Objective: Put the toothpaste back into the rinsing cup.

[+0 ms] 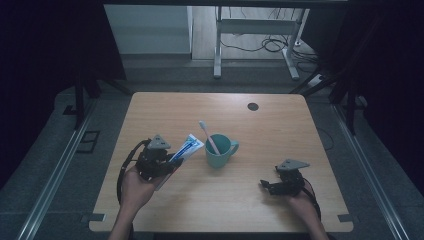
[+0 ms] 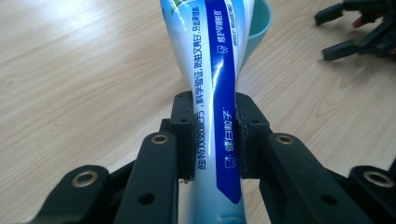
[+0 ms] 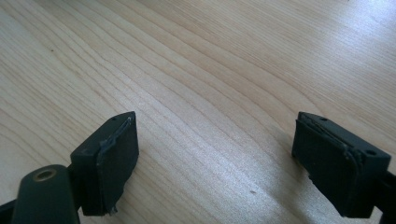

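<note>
Right tongs (image 1: 265,186) at 4 o'clock on the tabletop (image 1: 280,130), jaws spread, nothing between, left tongs (image 1: 172,165) at 8 o'clock clamping a toothpaste tube (image 2: 212,93), tube tip toward the teal mug (image 1: 219,151) at centre, toothbrush (image 1: 208,136) inside

Right gripper (image 3: 215,154) over bare wooden table (image 3: 210,70): jaws wide apart, nothing between, black pads (image 3: 119,158) facing inward.

Toothpaste tube (image 2: 210,84) — blue-white; mug (image 1: 218,151) — teal.
</note>
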